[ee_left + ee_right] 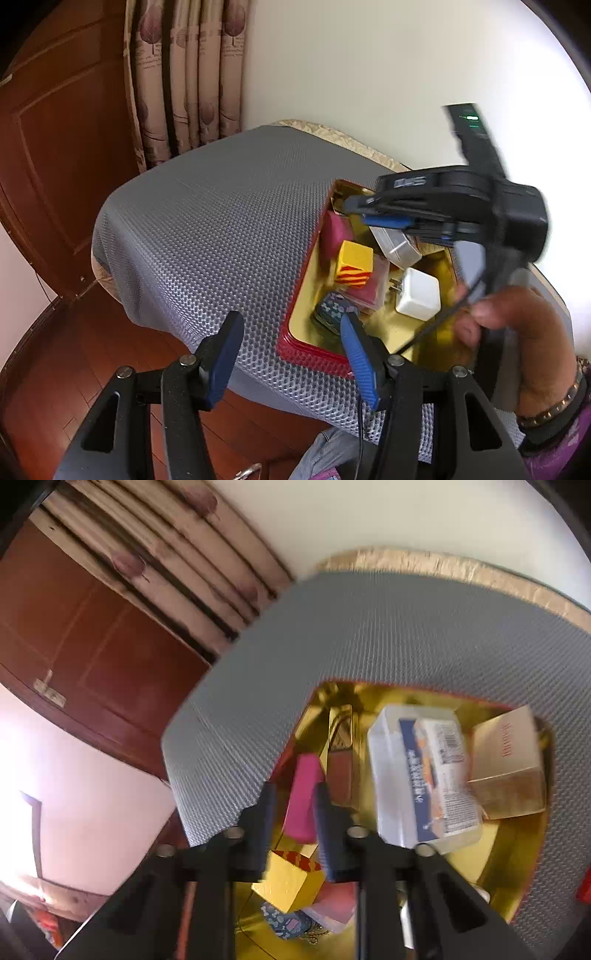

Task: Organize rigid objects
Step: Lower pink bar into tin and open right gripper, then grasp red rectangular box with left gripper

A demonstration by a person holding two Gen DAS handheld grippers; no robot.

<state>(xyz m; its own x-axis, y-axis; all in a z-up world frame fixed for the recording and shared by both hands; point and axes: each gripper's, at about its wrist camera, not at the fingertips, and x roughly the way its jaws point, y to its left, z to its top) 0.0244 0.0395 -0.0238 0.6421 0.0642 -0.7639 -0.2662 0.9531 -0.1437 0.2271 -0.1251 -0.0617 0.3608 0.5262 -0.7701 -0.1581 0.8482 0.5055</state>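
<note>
Hovering left gripper (291,354): fingers apart, nothing between them, over the near edge of the gray mat (207,221).
Tray (295,343): just right of it, gold inside, red rim.
Yellow block (352,262): in the tray, ahead of it.
Right gripper (293,805): over the tray, fingers a little apart, pink block (303,797) beyond the gap, not squeezed.
Clear box (417,775): right of those fingers.

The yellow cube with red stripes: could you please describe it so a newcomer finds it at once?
On the grey mat sits a red-rimmed gold tray. Among its clutter, between a pink block and a white charger, lies the yellow cube, the only striped piece.
</note>
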